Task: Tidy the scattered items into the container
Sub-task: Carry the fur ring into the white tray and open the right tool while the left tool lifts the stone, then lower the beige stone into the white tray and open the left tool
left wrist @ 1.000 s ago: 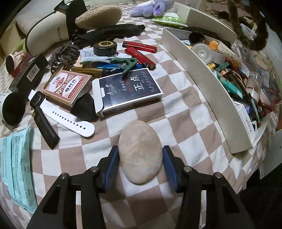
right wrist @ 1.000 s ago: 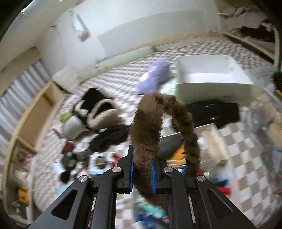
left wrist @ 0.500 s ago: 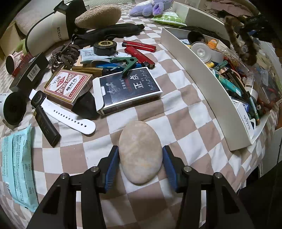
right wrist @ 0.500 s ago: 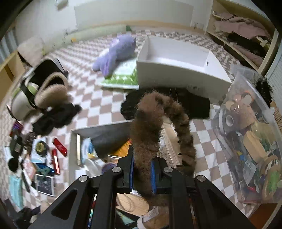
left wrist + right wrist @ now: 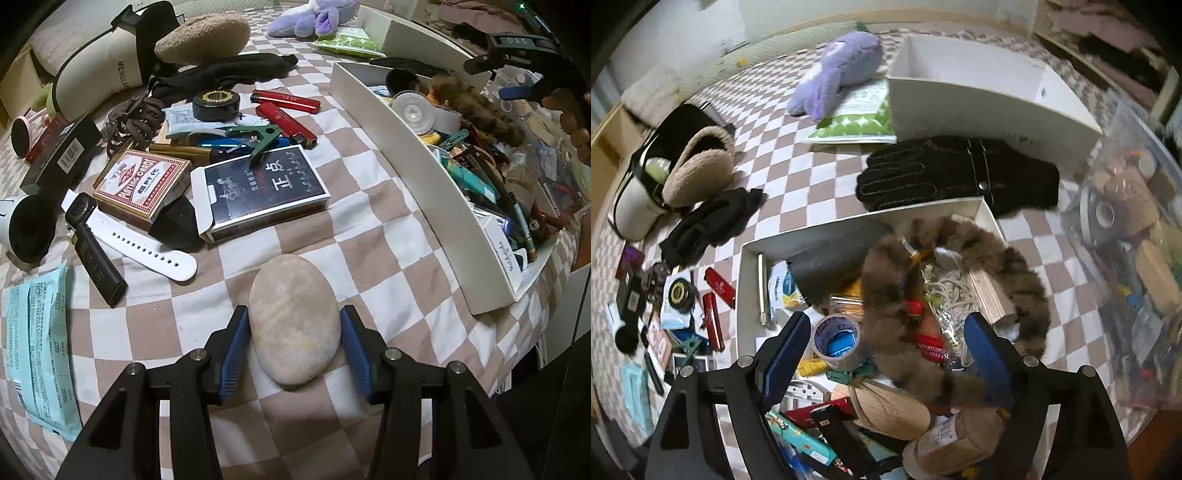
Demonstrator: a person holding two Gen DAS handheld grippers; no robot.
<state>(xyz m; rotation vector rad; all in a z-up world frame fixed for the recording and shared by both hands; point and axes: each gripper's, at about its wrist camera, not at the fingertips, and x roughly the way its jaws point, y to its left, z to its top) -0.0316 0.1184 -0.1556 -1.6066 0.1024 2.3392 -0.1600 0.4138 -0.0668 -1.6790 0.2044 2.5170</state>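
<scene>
L hand-held gripper (image 5: 294, 334) clamps stone (image 5: 294, 319); R hand-held gripper (image 5: 886, 341) just opened wide, furry band (image 5: 955, 295) loose inside box rim (image 5: 827, 230).

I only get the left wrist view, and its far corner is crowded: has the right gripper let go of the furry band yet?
Observer: Yes. In the right wrist view the right gripper has just been opening its jaws. They stand wide either side of the furry band, not pinching it, and it lies in the container.
Operator: Anything beyond the container's far wall?
Observer: A black glove lies right behind it.
Operator: And the white box further back?
Observer: Nothing shows inside it.
</scene>
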